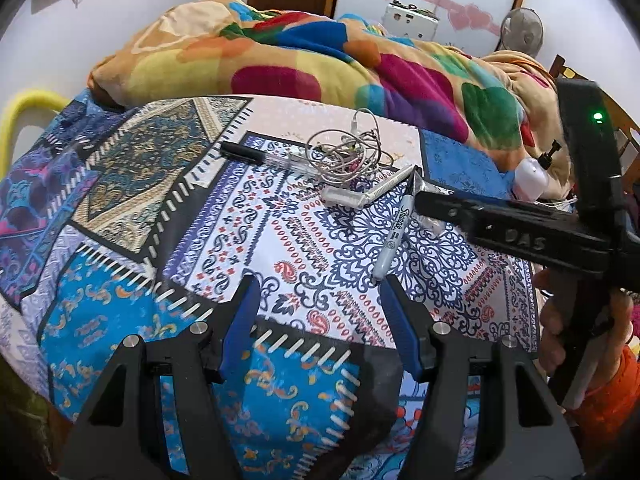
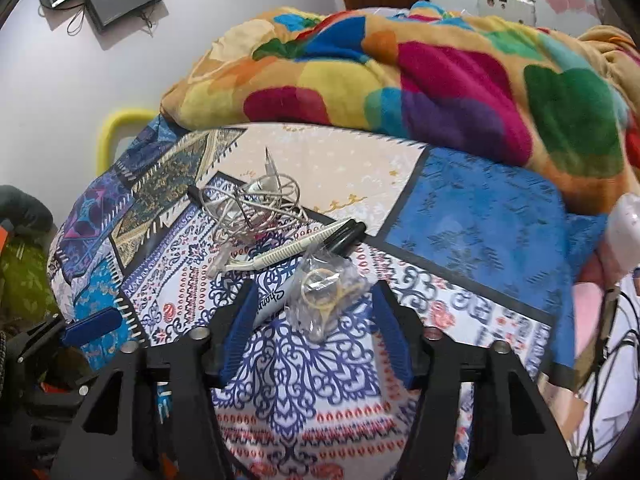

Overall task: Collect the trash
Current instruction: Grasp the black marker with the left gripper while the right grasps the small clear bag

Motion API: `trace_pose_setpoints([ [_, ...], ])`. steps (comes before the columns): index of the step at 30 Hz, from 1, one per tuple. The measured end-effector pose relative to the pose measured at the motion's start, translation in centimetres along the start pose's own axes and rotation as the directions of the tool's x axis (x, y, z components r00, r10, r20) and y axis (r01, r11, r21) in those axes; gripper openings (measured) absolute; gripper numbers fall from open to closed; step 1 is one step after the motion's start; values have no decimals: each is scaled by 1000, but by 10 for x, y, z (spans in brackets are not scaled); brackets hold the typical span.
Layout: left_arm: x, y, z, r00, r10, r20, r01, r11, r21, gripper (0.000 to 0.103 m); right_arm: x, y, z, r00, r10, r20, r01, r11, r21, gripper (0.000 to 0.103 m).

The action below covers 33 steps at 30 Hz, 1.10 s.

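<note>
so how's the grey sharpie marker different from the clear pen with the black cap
The grey Sharpie marker has an opaque body with printed lettering; the clear pen with the black cap has a see-through barrel. The marker lies close to the open left gripper, pointing up the bed toward the blanket; the pen lies farther off, crosswise, one end under the tangled white cable. Both rest flat on the patterned bedsheet.

Marker point(image 2: 276, 300) beside plastic bag point(image 2: 330, 296), on bedspread point(image 2: 480, 216)
</note>
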<state>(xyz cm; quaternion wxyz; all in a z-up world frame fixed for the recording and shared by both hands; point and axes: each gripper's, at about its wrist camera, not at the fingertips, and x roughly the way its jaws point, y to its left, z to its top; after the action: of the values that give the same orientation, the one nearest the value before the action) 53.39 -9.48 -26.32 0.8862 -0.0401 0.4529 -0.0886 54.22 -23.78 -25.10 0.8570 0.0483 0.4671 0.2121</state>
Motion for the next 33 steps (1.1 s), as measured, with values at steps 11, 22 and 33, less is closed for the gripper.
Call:
trace_pose_setpoints([
  [11,38,-21,17,996,-73,-44,76,995,67,61,-10,-13,-6,999,-4,41,4,1000,-1,16],
  [22,60,-55,28,993,-102,-63,110,985,137,15,-38,-33,-16,994,-69,82,71,997,-24,16],
  [33,67,-82,35,993,-37,-111,62,971,231,10,-45,-38,-23,996,-63,69,61,998,18,16],
])
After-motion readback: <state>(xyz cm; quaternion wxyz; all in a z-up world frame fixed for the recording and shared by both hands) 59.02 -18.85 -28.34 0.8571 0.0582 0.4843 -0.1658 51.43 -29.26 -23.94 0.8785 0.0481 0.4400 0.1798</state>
